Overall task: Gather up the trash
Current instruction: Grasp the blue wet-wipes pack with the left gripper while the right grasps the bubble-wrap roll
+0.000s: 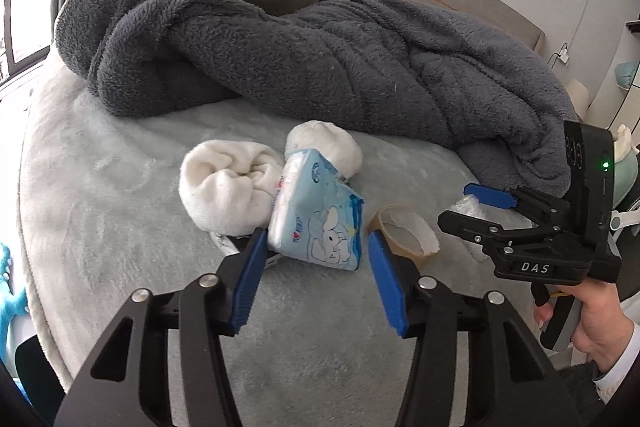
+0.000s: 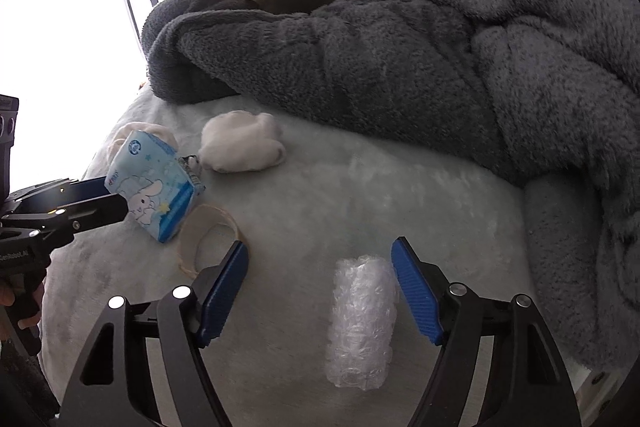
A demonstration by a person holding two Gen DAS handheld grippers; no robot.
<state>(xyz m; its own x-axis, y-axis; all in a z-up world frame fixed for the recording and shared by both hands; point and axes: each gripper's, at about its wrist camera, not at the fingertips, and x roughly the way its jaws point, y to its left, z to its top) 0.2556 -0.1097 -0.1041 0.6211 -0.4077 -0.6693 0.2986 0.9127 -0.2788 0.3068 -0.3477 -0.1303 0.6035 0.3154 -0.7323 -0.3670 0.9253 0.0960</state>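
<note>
Left wrist view: your left gripper [image 1: 318, 269], jaws spread around tissue pack [image 1: 318, 213], hides something at 9 o'clock; right gripper [image 2: 320, 291] gapes over bubble wrap [image 2: 360, 323].

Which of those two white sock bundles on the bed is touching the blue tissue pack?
From the left view, both seem to: the rolled sock on the left presses against the tissue pack, while the rounder sock bundle sits right behind its top edge.
</note>
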